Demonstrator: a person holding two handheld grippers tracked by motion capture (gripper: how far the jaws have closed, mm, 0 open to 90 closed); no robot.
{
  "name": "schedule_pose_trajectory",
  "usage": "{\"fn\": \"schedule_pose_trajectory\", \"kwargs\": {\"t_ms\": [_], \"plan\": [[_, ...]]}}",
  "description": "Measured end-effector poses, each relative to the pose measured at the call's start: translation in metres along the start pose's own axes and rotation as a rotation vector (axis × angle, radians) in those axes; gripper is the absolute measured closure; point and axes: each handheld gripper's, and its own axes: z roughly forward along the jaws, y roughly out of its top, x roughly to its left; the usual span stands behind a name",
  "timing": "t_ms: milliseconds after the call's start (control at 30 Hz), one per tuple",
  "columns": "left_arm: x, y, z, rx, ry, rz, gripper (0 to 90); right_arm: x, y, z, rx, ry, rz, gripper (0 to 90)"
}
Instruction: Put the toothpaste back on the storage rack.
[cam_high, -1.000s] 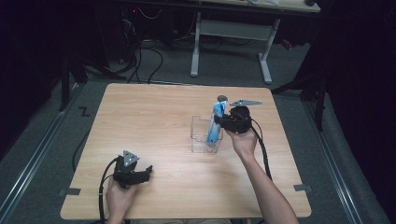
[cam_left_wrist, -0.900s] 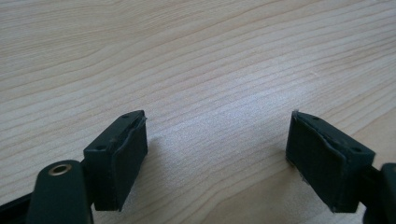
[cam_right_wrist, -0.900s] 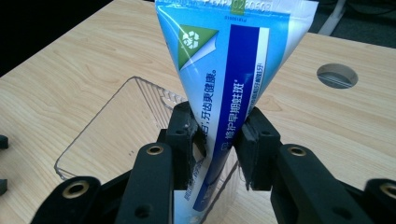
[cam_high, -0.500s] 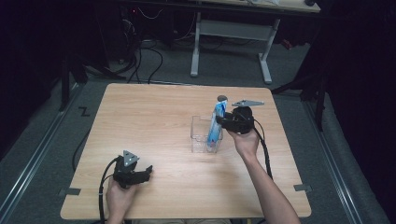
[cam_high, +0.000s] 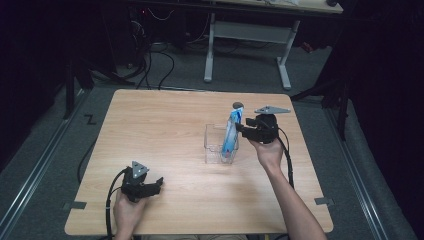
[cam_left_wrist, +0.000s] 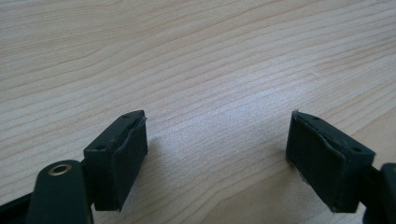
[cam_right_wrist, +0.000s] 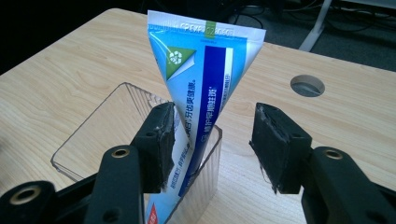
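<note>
Toward the far right of the wooden table (cam_high: 165, 135), a clear plastic box (cam_high: 216, 145) stands upright with a blue toothpaste tube (cam_high: 231, 132) standing in it, crimped end up, leaning against the wall of the box nearest the right gripper (cam_high: 242, 129). From the right gripper view the tube (cam_right_wrist: 201, 98) rises out of the box (cam_right_wrist: 93, 140) at a tilt, its lower end down inside, and the two jaws stand apart on either side of it: one pad looks to lie against or just beside the tube's edge, the other is well clear, with bare table between. So the claw is parted, not clamped on anything, and the tube seems to rest on the box alone.

My reading is that the placing step is at its release: the tube is in the container and the grip has let go. What the next move calls for, I judge, is a straight pull-back of the right gripper, away from the box, without brushing the tube's edge with the near pad, since the box is light and a nudge could tip it or flip the tube out.

Near the front left corner, the left gripper (cam_high: 152, 185) rests low over bare wood, well apart from the box, its jaws wide apart and holding nothing (cam_left_wrist: 215, 158)
</note>
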Motion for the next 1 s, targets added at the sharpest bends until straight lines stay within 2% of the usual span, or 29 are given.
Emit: {"fn": "schedule_pose_trajectory", "kwargs": {"t_ms": [1000], "plan": [[0.000,0.000,0.000,0.000,-0.001,0.000,20.5,-0.008,0.000,-0.029,-0.052,-0.007,-0.005,49.0]]}}
